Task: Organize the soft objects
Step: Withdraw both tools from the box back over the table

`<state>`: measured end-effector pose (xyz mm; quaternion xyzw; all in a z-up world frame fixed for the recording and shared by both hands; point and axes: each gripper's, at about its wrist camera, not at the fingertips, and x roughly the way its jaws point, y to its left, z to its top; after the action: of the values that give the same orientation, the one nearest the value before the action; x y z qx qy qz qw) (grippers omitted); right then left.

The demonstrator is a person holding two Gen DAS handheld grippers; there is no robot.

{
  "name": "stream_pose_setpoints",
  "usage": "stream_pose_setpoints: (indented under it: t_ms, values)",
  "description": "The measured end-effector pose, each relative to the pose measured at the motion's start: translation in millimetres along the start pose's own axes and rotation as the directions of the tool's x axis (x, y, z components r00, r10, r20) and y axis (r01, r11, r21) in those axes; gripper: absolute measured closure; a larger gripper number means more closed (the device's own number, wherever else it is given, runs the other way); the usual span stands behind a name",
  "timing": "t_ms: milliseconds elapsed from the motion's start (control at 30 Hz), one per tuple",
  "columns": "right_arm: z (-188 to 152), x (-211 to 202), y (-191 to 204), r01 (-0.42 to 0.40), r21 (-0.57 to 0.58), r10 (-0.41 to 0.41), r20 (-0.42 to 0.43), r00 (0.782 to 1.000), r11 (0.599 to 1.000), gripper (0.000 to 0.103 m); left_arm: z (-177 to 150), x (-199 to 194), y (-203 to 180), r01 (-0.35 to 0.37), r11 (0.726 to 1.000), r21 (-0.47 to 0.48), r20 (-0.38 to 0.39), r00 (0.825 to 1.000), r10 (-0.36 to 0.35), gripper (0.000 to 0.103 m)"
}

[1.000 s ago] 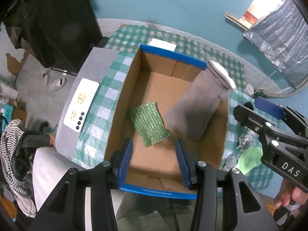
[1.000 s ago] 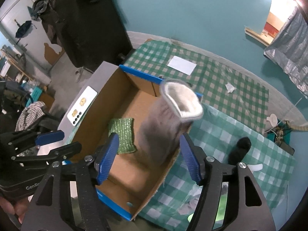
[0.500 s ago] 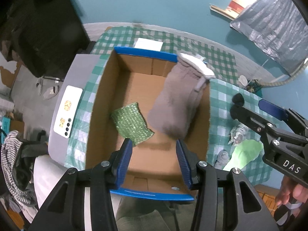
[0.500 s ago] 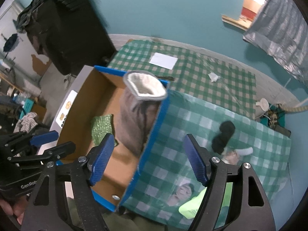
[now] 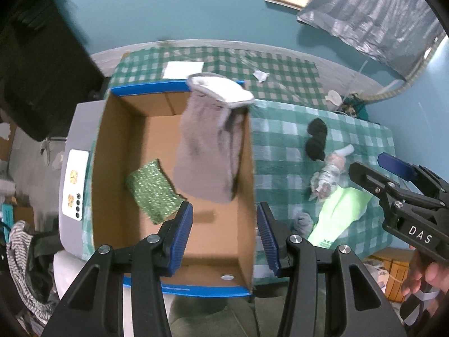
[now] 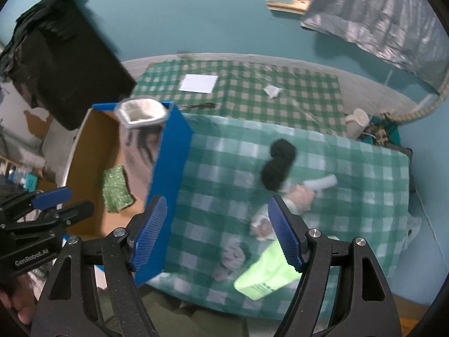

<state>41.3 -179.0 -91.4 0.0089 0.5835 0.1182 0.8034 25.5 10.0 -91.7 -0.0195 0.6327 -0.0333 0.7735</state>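
A cardboard box [image 5: 179, 90] with blue rims holds a tall grey sock [image 5: 210, 146] leaning on its right wall and a flat green knitted cloth [image 5: 153, 193]. My left gripper [image 5: 224, 230] hangs open above the box's near right corner, nothing between its fingers. My right gripper [image 6: 217, 230] is open over the green checked cloth [image 6: 224, 168] beside the box's blue wall [image 6: 168, 168]. On that cloth lie a black sock [image 6: 277, 165], a white tube [image 6: 322, 182], a pale crumpled item [image 6: 300, 196], a small grey sock [image 6: 233, 255] and a light green piece [image 6: 269, 278].
A white phone [image 5: 75, 185] lies on the grey surface left of the box. A white paper [image 5: 183, 68] and a scrap [image 5: 261, 75] lie on the far cloth. Black furniture [image 5: 42, 56] stands at the left, striped clothing [image 5: 19, 250] at the lower left.
Both grippers have moved right, so the box sits further left in each view and the loose items on the cloth have come in. The right gripper's jaws stand wider and no longer frame the grey sock.
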Motion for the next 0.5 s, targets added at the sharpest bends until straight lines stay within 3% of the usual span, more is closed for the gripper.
stream_pose_setpoints:
  t_ms: [500]
  values:
    - [-43, -7, -81, 0.087, 0.158, -0.083, -0.030, 0.996, 0.984, 0.028, -5, 15, -62, 0.029, 0.990, 0.140, -0.041, 0.999, -0.024, 0.055]
